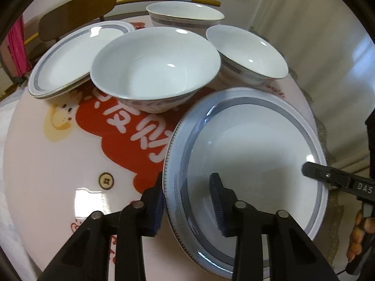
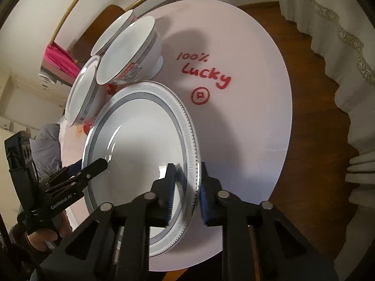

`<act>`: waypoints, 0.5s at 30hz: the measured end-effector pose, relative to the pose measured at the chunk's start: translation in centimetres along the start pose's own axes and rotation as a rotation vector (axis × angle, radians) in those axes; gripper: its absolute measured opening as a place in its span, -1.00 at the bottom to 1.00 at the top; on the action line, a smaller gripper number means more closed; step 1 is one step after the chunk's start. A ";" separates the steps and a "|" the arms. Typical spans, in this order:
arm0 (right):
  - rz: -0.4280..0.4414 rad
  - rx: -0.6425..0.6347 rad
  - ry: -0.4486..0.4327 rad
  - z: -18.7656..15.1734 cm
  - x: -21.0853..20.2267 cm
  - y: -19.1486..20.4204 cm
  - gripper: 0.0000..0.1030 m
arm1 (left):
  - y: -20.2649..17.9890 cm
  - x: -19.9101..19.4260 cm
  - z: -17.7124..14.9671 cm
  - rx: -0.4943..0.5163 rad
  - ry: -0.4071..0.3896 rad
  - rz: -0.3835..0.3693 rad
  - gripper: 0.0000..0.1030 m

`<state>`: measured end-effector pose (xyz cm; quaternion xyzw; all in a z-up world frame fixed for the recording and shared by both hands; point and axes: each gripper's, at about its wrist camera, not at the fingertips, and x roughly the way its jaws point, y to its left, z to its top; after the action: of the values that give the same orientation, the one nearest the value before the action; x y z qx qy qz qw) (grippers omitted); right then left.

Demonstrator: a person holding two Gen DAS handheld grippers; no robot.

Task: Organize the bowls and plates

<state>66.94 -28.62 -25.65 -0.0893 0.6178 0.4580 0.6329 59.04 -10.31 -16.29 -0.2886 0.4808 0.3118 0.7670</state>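
A large grey-rimmed plate [image 1: 253, 145] lies on the round pink table [image 1: 46, 164]. My left gripper [image 1: 187, 201] straddles its near-left rim, jaws open with a gap to the rim. My right gripper [image 2: 186, 192] straddles the opposite rim of the same plate [image 2: 140, 145], jaws open. The right gripper also shows in the left wrist view [image 1: 328, 175]. Behind stand a large white bowl [image 1: 154, 68], a smaller bowl [image 1: 248, 53], a far bowl [image 1: 185, 14] and a second plate stack [image 1: 72, 58].
A wooden chair [image 1: 77, 11] stands behind the table. A lace curtain [image 2: 328, 23] hangs on the right over a wooden floor [image 2: 311, 89]. The table edge [image 2: 288, 117] runs close to the plate's right.
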 end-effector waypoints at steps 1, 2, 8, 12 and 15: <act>0.001 0.003 0.000 0.0 0.0 0.0 -0.68 | 0.1 0.0 0.0 -0.005 0.002 -0.002 -0.37; 0.000 0.009 0.002 0.0 0.0 0.1 -0.68 | 0.3 0.0 0.0 -0.006 0.005 -0.008 -0.38; 0.006 0.011 0.021 -1.1 -0.1 0.9 -0.70 | 1.7 -0.8 -0.4 -0.021 0.031 -0.028 -0.45; 0.005 0.033 0.024 -2.3 -0.4 1.8 -0.70 | 2.9 -1.9 -1.0 -0.002 0.036 -0.048 -0.51; 0.003 0.051 0.024 -3.5 -0.4 2.9 -0.70 | 4.2 -2.9 -1.6 0.018 0.040 -0.071 -0.53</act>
<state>62.59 -29.54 -24.70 -0.0777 0.6369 0.4419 0.6270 54.02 -9.40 -14.76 -0.3048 0.4883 0.2740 0.7704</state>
